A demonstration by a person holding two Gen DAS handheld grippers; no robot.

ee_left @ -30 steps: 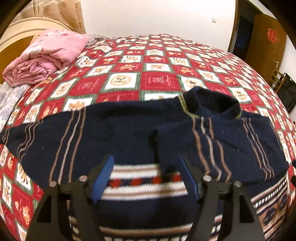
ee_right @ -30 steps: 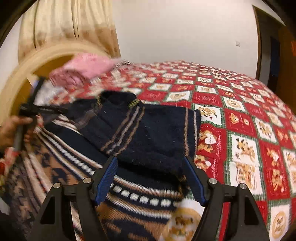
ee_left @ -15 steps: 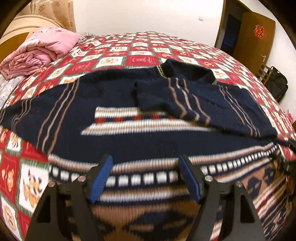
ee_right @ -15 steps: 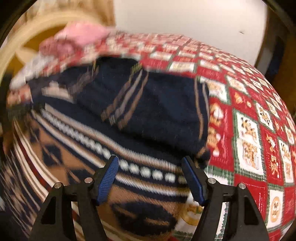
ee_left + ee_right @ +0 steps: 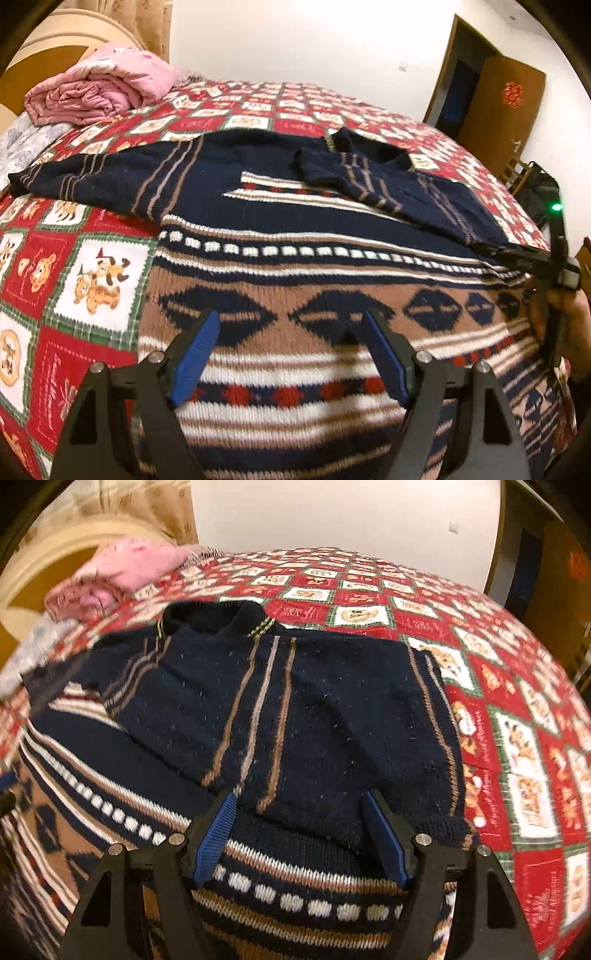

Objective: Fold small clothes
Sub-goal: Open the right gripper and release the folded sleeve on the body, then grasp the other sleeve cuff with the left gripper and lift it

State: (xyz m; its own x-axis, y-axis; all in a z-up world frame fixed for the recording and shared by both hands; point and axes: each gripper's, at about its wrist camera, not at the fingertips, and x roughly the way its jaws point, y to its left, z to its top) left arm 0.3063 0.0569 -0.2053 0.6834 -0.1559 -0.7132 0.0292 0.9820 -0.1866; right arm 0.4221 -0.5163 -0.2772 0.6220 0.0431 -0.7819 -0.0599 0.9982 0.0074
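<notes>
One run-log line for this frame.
sweater flat on bed | right sleeve folded across chest | left sleeve out | left gripper, right gripper open

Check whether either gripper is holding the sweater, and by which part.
Nothing is held. The left gripper and right gripper are both open, with nothing between their fingers, above the sweater.

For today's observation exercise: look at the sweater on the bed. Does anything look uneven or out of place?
Yes. The sweater is lopsided: one sleeve is folded across the chest, while the other sleeve lies stretched out over the quilt. Both tongs, left and right, are open and empty.
</notes>
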